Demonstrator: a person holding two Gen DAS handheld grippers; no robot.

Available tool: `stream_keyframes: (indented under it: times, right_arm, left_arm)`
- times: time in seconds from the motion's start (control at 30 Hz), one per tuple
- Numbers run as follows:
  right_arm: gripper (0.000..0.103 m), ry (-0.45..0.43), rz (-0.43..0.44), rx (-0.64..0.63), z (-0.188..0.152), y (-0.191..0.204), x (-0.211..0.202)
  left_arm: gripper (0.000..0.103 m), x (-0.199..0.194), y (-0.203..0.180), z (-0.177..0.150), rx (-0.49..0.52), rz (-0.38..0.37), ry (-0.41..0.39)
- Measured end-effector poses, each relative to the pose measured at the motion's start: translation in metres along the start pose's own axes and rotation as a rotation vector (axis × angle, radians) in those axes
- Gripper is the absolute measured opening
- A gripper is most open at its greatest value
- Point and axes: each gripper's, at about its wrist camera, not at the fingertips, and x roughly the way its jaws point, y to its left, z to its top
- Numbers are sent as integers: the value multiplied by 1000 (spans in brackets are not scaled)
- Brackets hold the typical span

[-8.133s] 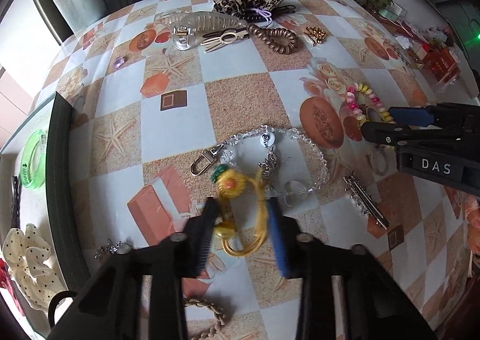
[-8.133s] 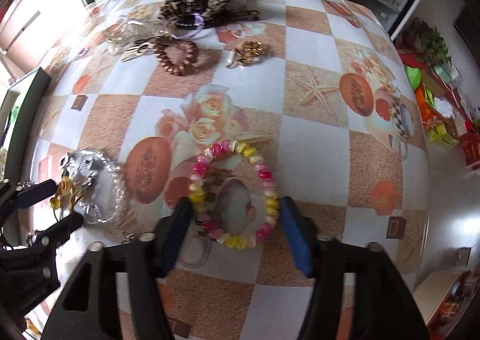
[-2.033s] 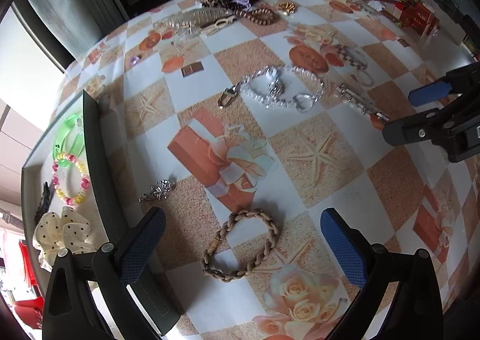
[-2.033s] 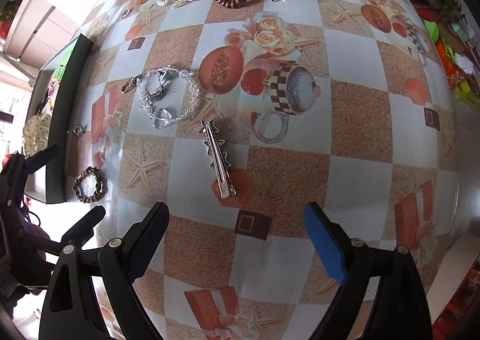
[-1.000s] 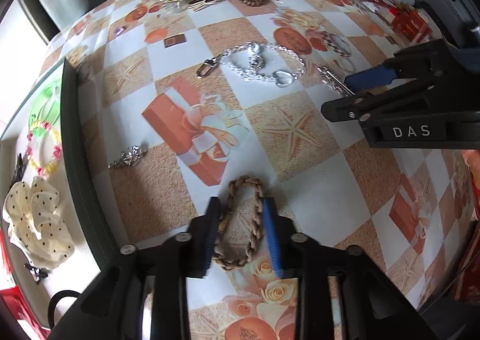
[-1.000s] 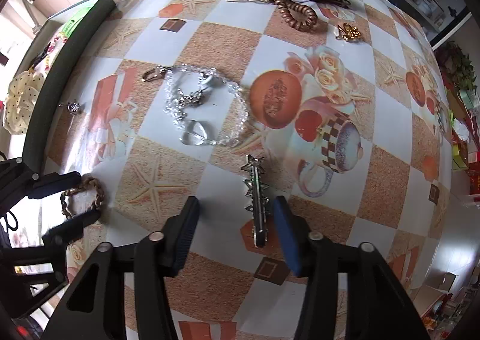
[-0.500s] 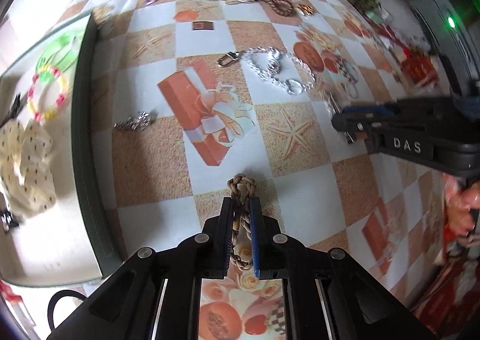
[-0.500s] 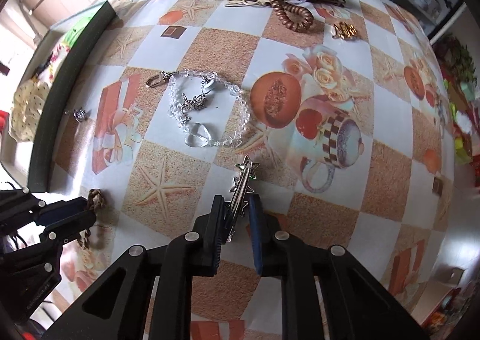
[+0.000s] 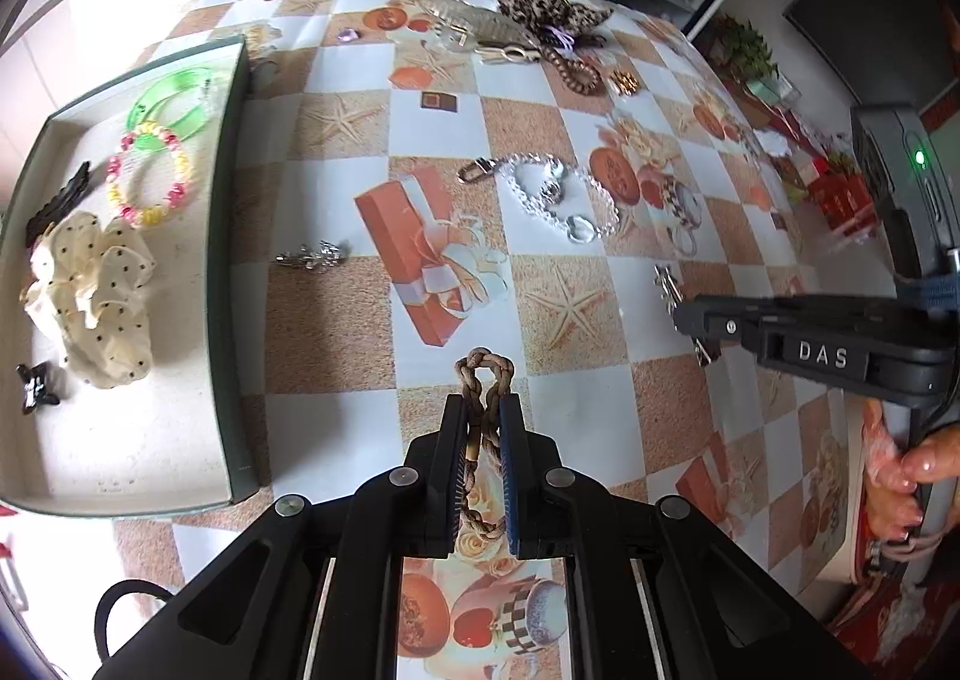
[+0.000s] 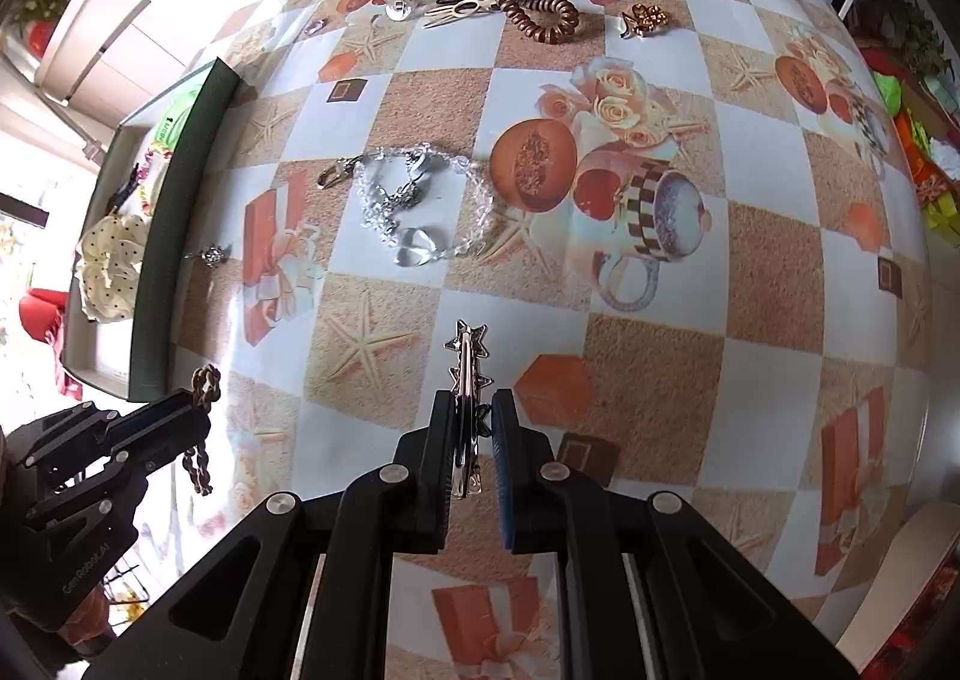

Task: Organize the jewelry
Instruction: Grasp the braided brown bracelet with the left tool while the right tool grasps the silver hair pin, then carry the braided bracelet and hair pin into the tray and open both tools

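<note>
Across the checked tablecloth point(image 9: 336, 272) with its starfish and gift-box prints, a dark-rimmed tray point(image 9: 222, 236) sits at the left, holding a cream dotted scrunchie point(image 9: 90, 284), a pink-and-yellow bead bracelet point(image 9: 150, 176) and a green bangle point(image 9: 174, 95). Mid-table lies a clear crystal chain point(image 10: 414, 212) (heart pendant at its near end), with a small silver trinket point(image 9: 312, 255) just beside the tray's wall. Nearer, the left gripper point(image 9: 483, 458) is clamped narrow on a braided rope bracelet point(image 9: 483, 374), its loop poking out past the tips. The right gripper point(image 10: 471, 446), its jaws just closing in, pinches a silver star hair clip point(image 10: 465, 356), held upright between the pads.
</note>
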Motion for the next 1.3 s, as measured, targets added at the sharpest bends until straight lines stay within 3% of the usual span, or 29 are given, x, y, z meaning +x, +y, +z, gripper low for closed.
stream_keyframes:
  times: [0.5, 1.3]
  right_arm:
    - [13, 5, 35, -41, 3, 43, -5]
    - [13, -49, 137, -277, 54, 196, -5]
  left_arm:
    - [14, -36, 36, -4, -117, 65, -80]
    - [14, -80, 145, -13, -317, 168, -169]
